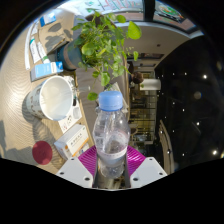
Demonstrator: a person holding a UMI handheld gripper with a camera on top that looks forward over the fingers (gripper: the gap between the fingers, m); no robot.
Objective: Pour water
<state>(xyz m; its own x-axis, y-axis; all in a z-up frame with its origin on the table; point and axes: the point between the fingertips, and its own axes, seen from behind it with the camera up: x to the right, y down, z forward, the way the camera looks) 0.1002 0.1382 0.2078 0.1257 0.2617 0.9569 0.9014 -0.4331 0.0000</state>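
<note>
I have a clear plastic bottle (pixel 111 135) in my hand-held gripper (pixel 111 170), low in the middle of the frame. It stands upright between my two fingers, the magenta pads (pixel 90 160) closed against its lower sides, so my grip is narrowed down to the bottle's width. The blue cap (pixel 110 99) is on, and the bottle looks to hold water, though I cannot tell how full it is.

Just above and behind the bottle, in the upper middle of the frame, a leafy green plant (pixel 103 40) spreads out, its stems hanging toward the cap. I cannot make out what it grows in.

To the left of the bottle, at mid-left of the frame, a white bucket-like pot (pixel 55 97) lies tilted with its open mouth toward me; its inside looks pale and I cannot see anything in it. Below that, at the lower left, a small round pink cup (pixel 42 152) sits near my left finger. Between it and the bottle lies a light-coloured box or stack of paper (pixel 70 125).

All of this rests on a pale surface (pixel 22 75) running up the left side of the frame. At the upper left a few blue and white flat items (pixel 45 68) lie on it. The right side of the frame falls into a dim room with small points of light, and a pale cart or shelf unit (pixel 150 90) stands at mid-right.
</note>
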